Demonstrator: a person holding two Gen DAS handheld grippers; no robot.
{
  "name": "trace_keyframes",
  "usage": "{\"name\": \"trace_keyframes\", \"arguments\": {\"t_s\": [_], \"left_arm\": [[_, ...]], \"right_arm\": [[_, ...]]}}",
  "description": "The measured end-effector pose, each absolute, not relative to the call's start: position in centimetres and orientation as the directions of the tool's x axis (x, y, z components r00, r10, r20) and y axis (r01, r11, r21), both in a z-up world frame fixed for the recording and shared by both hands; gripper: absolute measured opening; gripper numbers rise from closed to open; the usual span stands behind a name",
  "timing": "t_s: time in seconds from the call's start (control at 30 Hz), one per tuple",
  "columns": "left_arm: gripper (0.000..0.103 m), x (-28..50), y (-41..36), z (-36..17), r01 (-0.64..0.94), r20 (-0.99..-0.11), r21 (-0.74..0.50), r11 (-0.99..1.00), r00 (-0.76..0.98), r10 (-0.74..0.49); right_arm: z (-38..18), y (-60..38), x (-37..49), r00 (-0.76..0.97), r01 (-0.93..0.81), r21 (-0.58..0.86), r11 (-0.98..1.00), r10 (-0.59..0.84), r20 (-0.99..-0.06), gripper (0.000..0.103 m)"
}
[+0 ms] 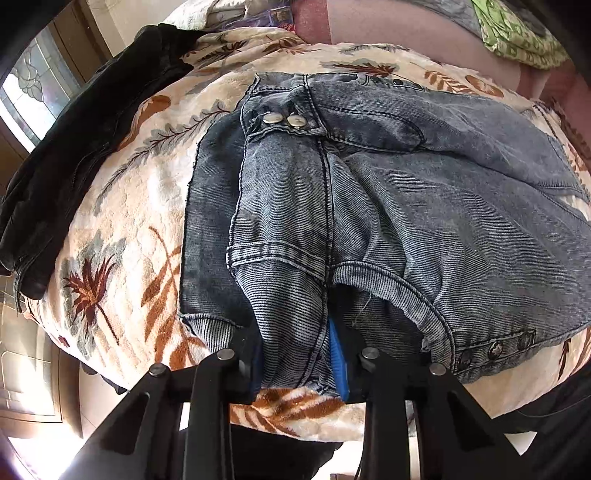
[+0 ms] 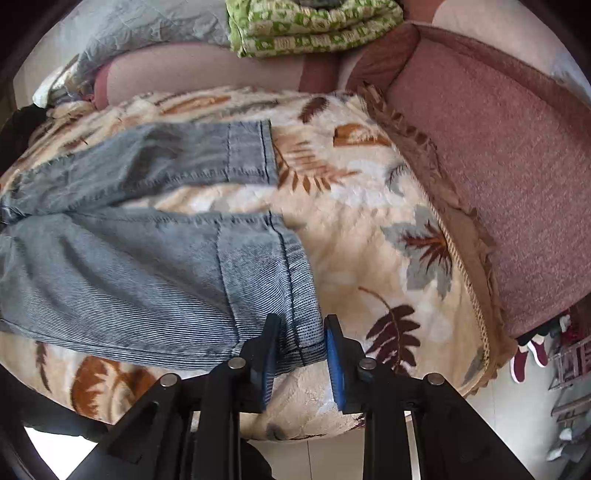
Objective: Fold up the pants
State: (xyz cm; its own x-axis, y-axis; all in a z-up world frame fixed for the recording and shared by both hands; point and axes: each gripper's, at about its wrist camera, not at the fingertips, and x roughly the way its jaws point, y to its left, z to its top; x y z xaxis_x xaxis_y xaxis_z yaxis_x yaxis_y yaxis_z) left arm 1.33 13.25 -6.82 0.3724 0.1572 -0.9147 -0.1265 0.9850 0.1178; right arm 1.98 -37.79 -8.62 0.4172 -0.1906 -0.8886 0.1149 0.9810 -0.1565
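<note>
Far left, left wrist view: a dark garment [image 1: 85, 147] lies bunched on the leaf-print blanket [image 1: 122, 236], well clear of the work.

Centre: the grey denim pants [image 1: 369, 206] lie spread on the blanket, waist end toward your left hand, two metal snaps [image 1: 282, 120] facing up. Your left gripper [image 1: 301, 354] has its jaws set either side of a raised ridge of waistband fabric at the near edge. The blue pads [image 1: 338, 362] touch the cloth, so it reads as clamped on the pants, likely to carry the waist side over.

Right: in the right wrist view both legs [image 2: 147, 236] run away to the left, hems pointing right. The near hem [image 2: 295, 295] sits between the fingers of your right gripper [image 2: 299, 354]. The left pad touches the denim, but a gap shows beside the right pad [image 2: 334, 365]; jaws apart, not yet pinching.

Judgement: you hold both ends of the near edge so the near leg can fold lengthwise onto the far leg [image 2: 177, 155]. Close the right jaws first, or the hem may slip.

Beyond: pink sofa cushion [image 2: 498, 177], green folded cloth [image 2: 314, 29].
</note>
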Motion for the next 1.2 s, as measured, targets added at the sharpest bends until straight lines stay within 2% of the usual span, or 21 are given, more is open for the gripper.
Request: {"name": "trace_keyframes", "arguments": {"t_s": [0.03, 0.2, 0.27, 0.33, 0.37, 0.4, 0.5, 0.57, 0.67, 0.73, 0.8, 0.83, 1.0, 1.1, 1.2], "left_arm": [[0.029, 0.9, 13.3, -6.8, -0.121, -0.918, 0.112, 0.986, 0.368, 0.15], [0.032, 0.0, 14.7, -6.2, -0.141, -0.921, 0.065, 0.988, 0.372, 0.114], [0.034, 0.2, 14.6, -7.2, -0.131, -0.936, 0.078, 0.988, 0.332, 0.118], [0.038, 0.3, 14.5, -7.2, -0.121, -0.937, 0.09, 0.989, 0.327, 0.125], [0.047, 0.5, 14.6, -6.8, -0.122, -0.939, 0.091, 0.988, 0.319, 0.126], [0.051, 0.6, 14.7, -6.3, -0.128, -0.938, 0.095, 0.987, 0.32, 0.132], [0.063, -0.1, 14.5, -3.3, -0.147, -0.887, 0.149, 0.978, 0.417, 0.198], [0.066, -0.5, 13.6, -1.2, -0.165, -0.825, 0.204, 0.965, 0.501, 0.26], [0.077, 0.1, 12.3, -0.2, -0.135, -0.777, 0.194, 0.972, 0.584, 0.236], [0.077, 1.6, 12.3, -2.6, -0.119, -0.829, 0.192, 0.974, 0.512, 0.226], [0.077, 3.4, 13.4, -7.0, -0.113, -0.939, 0.105, 0.988, 0.316, 0.136], [0.079, 3.5, 14.4, -7.9, -0.143, -0.949, 0.061, 0.988, 0.298, 0.102], [0.079, 5.0, 15.8, -2.4, -0.138, -0.873, 0.029, 0.99, 0.479, 0.092], [0.079, 9.6, 17.1, -0.5, -0.14, -0.845, -0.026, 0.99, 0.533, 0.053], [0.077, 15.6, 18.7, -1.1, -0.14, -0.843, -0.081, 0.987, 0.537, 0.007]], "right_arm": [[-10.1, -38.4, 1.9, 0.396, 0.122, -0.131, 0.984, -0.169, -0.902, 0.027], [-9.5, -38.6, 1.3, 0.445, 0.121, -0.105, 0.987, -0.148, -0.883, 0.027], [-9.9, -38.7, 1.5, 0.427, 0.113, -0.113, 0.987, -0.151, -0.892, 0.032], [-9.6, -38.7, 1.6, 0.411, 0.112, -0.127, 0.986, -0.162, -0.897, 0.044], [-9.2, -38.9, 1.7, 0.397, 0.115, -0.128, 0.985, -0.164, -0.903, 0.059], [-8.3, -39.3, 1.5, 0.411, 0.124, -0.103, 0.987, -0.145, -0.9, 0.065], [-4.9, -40.2, 0.8, 0.501, 0.174, -0.046, 0.984, -0.129, -0.856, 0.067], [-2.9, -40.4, 0.7, 0.569, 0.177, 0.025, 0.984, -0.082, -0.818, 0.068], [-2.1, -40.0, 2.2, 0.617, 0.084, 0.242, 0.967, 0.14, -0.774, 0.074], [-4.6, -39.8, 4.0, 0.557, 0.054, 0.351, 0.935, 0.263, -0.787, 0.077], [-9.7, -39.6, 5.7, 0.366, 0.161, 0.315, 0.935, 0.24, -0.899, 0.076], [-10.3, -39.4, 5.8, 0.371, 0.155, 0.32, 0.934, 0.245, -0.896, 0.077], [-5.3, -38.3, 7.0, 0.447, 0.084, 0.321, 0.943, 0.252, -0.858, 0.078], [-3.6, -38.9, 11.1, 0.494, 0.087, 0.325, 0.942, 0.243, -0.835, 0.078], [-3.0, -40.0, 16.8, 0.522, 0.106, 0.321, 0.941, 0.222, -0.823, 0.078]]}}
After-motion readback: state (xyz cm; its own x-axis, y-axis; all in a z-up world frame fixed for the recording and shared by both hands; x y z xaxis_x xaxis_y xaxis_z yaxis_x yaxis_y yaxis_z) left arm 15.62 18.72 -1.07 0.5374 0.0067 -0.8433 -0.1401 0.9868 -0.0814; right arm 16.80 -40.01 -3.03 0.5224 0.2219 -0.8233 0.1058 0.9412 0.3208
